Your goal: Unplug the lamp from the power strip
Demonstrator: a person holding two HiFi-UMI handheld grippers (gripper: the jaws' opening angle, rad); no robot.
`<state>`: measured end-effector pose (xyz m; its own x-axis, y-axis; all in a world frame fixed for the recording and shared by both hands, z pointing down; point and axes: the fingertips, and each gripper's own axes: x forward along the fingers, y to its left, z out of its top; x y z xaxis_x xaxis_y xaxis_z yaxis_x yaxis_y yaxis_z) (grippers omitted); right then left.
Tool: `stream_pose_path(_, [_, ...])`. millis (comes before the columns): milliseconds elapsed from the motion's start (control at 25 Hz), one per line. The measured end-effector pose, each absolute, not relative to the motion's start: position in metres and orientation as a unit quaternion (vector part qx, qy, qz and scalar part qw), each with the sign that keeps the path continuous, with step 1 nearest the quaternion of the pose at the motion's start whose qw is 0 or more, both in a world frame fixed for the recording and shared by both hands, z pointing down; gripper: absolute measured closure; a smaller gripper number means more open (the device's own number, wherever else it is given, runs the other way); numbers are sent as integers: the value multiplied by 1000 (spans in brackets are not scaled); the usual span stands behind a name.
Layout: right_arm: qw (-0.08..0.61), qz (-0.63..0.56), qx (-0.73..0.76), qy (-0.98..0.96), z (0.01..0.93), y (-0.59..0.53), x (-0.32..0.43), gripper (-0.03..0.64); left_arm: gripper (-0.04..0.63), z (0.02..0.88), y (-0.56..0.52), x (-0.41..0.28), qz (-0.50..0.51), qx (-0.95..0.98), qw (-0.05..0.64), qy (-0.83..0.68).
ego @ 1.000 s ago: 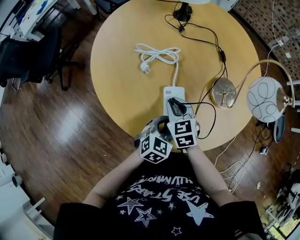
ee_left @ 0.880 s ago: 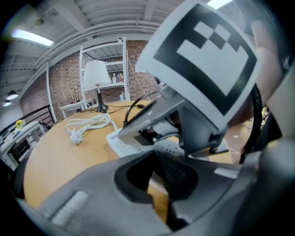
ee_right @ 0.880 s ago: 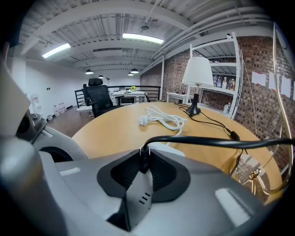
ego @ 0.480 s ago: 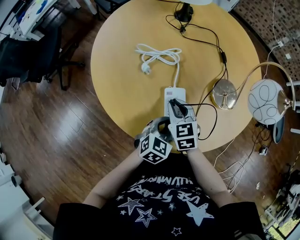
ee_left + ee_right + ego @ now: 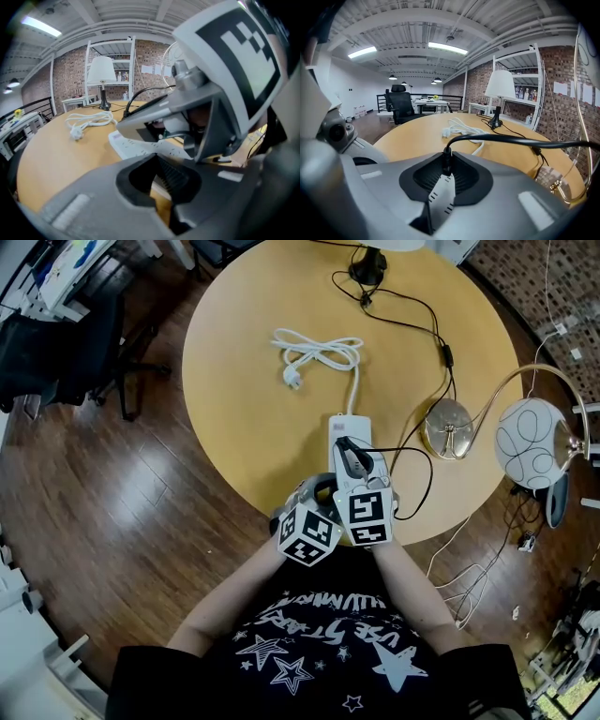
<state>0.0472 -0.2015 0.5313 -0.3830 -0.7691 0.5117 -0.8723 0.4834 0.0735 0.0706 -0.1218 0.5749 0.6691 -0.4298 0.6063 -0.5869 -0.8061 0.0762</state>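
We are gripping the plug (image 5: 446, 157) seated in the power strip (image 5: 344, 427).
Our head view is showing only marker cubes over the strip's near end by the table (image 5: 234, 381) edge. The right gripper (image 5: 446, 165) view is showing its jaws, just closing, pinching the black plug, with the cord (image 5: 511, 139) trailing toward the lamp (image 5: 500, 84). The left gripper (image 5: 161, 177) view is showing jaws narrowly apart, the strip's edge in the gap.

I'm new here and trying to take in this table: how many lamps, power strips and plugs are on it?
lamps: 2, shaded lamp, globe lamp
power strip: 1
plugs: 2, black plug, white plug
total: 5
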Motion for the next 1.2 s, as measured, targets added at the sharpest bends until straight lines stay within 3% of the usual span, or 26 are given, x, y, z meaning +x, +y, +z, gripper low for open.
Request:
stream_pose_path(520, [151, 86, 524, -834, 459, -185, 81, 554, 591, 559, -126, 71, 280, 916, 86, -274])
stream_pose_path(920, [47, 37, 516, -855, 360, -166, 91, 552, 591, 431, -176, 46, 128, 900, 1, -418])
stream_pose_path(1200, [18, -3, 512, -859, 321, -153, 96, 552, 591, 366, -181, 30, 53, 891, -5, -450])
